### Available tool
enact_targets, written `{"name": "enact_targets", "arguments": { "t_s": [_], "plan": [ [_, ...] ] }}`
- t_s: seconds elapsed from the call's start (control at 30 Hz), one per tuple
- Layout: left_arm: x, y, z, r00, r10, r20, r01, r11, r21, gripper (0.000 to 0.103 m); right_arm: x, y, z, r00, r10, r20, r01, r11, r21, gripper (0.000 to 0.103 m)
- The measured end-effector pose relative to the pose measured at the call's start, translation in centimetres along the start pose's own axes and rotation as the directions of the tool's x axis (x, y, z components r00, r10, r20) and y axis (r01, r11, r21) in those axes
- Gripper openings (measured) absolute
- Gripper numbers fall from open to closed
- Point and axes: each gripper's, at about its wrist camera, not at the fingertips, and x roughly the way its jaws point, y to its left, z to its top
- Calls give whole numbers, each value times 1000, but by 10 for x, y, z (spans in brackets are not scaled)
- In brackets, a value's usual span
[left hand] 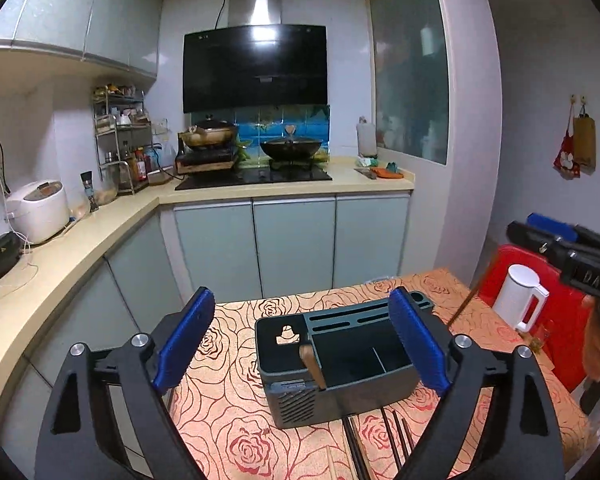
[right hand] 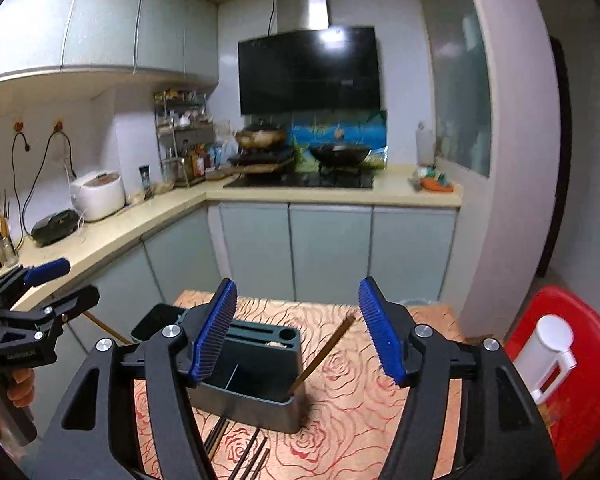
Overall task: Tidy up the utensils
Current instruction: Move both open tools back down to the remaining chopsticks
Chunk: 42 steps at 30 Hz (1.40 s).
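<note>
Two utensils already stand in the dark grey-green utensil holder (left hand: 340, 364): a wooden-handled tool (left hand: 313, 366) leaning in its left compartment, and a single brown chopstick (right hand: 323, 356) slanting out of the right end. Judging by this, the sorting is under way but unfinished, since several dark chopsticks (left hand: 396, 436) lie loose on the bench (left hand: 236, 420) just in front of the holder.

The left gripper (left hand: 300, 344) is released, its jaws spread wide either side of the holder with nothing pressed between them. The right gripper (right hand: 298, 332) is likewise released and empty, the slanting chopstick standing free in the gap between its jaws.

The holder is a boxy, matte plastic caddy with inner dividers, knife slots along its far edge and a vented near panel. The gripper pads are ribbed blue rubber on black frames. A glossy cloth patterned with orange roses covers the bench. At the far right a smooth white kettle (right hand: 552, 356) rests on a red plastic seat (right hand: 580, 392).
</note>
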Motion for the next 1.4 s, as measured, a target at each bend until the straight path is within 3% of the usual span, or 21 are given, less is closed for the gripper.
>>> {"name": "enact_targets", "arguments": {
  "t_s": [0.2,0.47,0.7,0.87,1.17,1.4],
  "plan": [
    [-26,4,-26,1000,-10,2,10,1000,-27,88,-39,-12,-25,999,27,24,-28,999,24,66],
    [-29,2,-101,993,25,-118,-26,1000,-7,88,-48,-6,-112,994,47,-98,-45,999,22,66],
    [-26,4,-180,967,0,-256,-13,999,-50,88,-50,8,-186,975,57,-216,-51,998,31,66],
    [-31,2,-220,945,-20,-327,1,998,-57,88,-56,28,-217,963,63,-261,-68,998,-11,66],
    [-44,-12,-258,923,-61,-380,53,998,-32,87,-69,70,-262,914,169,-369,-201,979,-48,66],
    [-42,-23,-266,915,-51,-400,58,998,5,81,-70,94,-288,889,156,-430,-226,967,-116,63]
  ]
}}
